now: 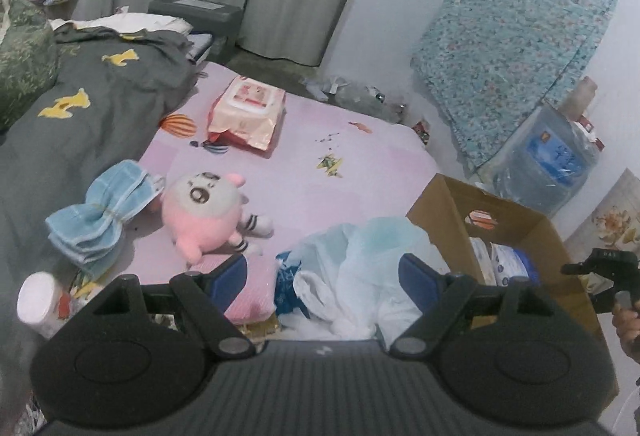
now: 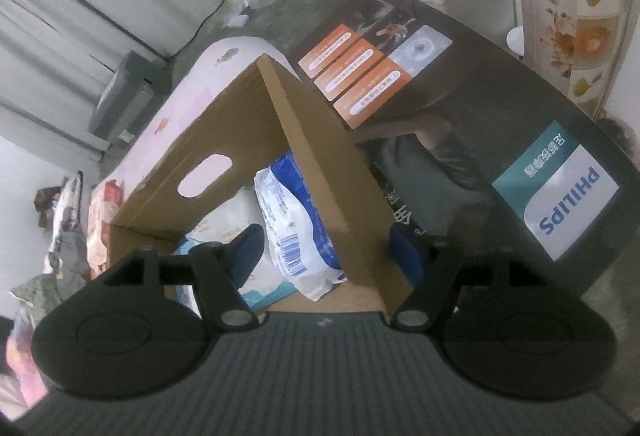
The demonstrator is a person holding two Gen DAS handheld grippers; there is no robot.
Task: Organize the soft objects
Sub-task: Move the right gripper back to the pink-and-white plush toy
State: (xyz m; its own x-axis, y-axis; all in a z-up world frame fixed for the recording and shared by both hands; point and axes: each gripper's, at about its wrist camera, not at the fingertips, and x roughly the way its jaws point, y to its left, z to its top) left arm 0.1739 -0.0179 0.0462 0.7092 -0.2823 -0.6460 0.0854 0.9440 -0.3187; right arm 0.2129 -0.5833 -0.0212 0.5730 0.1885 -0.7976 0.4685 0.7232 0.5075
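Observation:
My left gripper [image 1: 322, 276] is open over the near edge of the pink bed [image 1: 360, 164], its blue pads either side of a crumpled white and pale blue plastic bag [image 1: 360, 268]. A pink and grey plush toy [image 1: 208, 212] lies just beyond on the left, next to a stack of blue cloths [image 1: 100, 220]. A pack of wet wipes [image 1: 248, 112] lies farther back. My right gripper [image 2: 326, 254] is open at the cardboard box [image 2: 320, 164], straddling its near wall. Inside the box lie a blue and white soft pack [image 2: 292, 212] and other packets.
The cardboard box [image 1: 516, 232] stands at the bed's right edge. A grey blanket [image 1: 80, 108] covers the bed's left side. A white jar [image 1: 40, 300] sits at near left. A water jug [image 1: 556, 160] and a folded patterned quilt [image 1: 516, 44] stand by the wall.

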